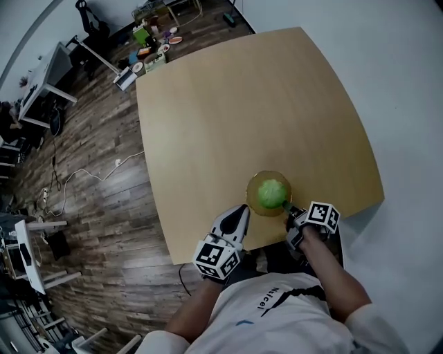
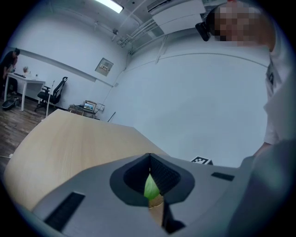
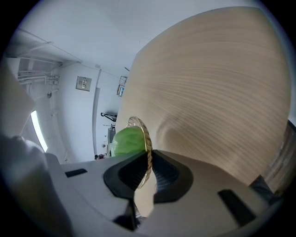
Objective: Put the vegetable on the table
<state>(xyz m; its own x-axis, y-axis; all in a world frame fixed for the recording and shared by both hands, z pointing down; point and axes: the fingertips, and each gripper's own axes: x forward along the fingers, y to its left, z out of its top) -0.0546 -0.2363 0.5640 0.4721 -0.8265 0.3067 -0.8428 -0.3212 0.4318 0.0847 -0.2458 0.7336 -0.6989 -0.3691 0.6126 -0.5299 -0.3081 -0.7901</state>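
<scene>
Head view, largest thing first: what fills it?

A pale wooden table (image 1: 228, 104) with rounded corners, its top bare except for one dish close to the near edge. A dark plank floor (image 1: 90, 138) runs along its left. To its right and beyond it lies a plain white surface (image 1: 401, 83); from above I cannot tell whether that is floor or wall.

And the rest of the room?

On the planks, a white desk (image 1: 48, 79) and a black office chair (image 1: 90, 21) stand well apart from the table. A pale cable (image 1: 90, 176) snakes across the boards. Small colourful clutter (image 1: 149, 48) sits just past the table's far left corner. The left gripper view adds white walls, a framed picture (image 2: 104, 67) and a ceiling strip light (image 2: 111, 5).

Where is the vegetable?

A round green vegetable (image 1: 271, 193) rests inside a shallow clear bowl (image 1: 249, 197) at the near side of the table, close to the person. I cannot tell whether the bowl is raised off the wood.

The grippers?

The right gripper (image 1: 289, 209) has its jaws clamped on the bowl's rim at the near right side, and its own view shows the rim running between the pads. The left gripper (image 1: 242, 209) sits just beside the bowl's near left side. Its jaws are pressed together at the tips and grasp nothing, and the green shows only beyond them.
</scene>
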